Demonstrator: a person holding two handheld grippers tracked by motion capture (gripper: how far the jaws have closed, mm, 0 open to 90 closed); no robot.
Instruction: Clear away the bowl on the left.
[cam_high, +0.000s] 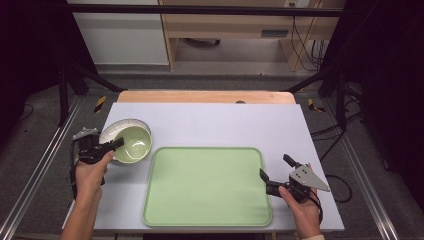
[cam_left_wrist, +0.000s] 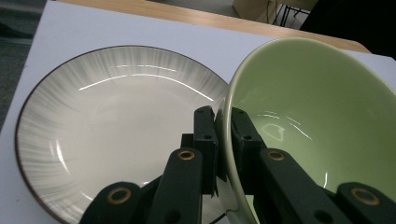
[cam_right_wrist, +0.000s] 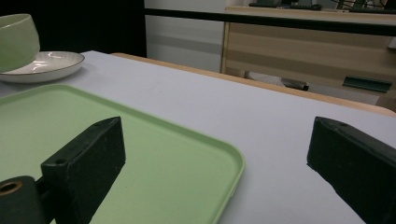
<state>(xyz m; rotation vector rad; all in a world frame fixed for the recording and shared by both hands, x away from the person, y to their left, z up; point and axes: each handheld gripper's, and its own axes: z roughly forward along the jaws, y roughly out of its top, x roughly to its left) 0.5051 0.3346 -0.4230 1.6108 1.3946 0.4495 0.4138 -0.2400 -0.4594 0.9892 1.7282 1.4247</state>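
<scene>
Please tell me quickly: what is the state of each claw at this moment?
Left claw: closed on the rim of the green bowl, beside the white plate.
Right claw: open, holding nothing, at the green tray edge.

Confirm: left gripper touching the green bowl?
Touching. The left gripper view shows the left gripper with one jaw on each side of the green bowl rim, pressed against it.

Left tool (cam_high: 118, 143) is clamped tight, wrist seemingly level, while right tool (cam_high: 276, 167) rests with jaws spread wide.
</scene>
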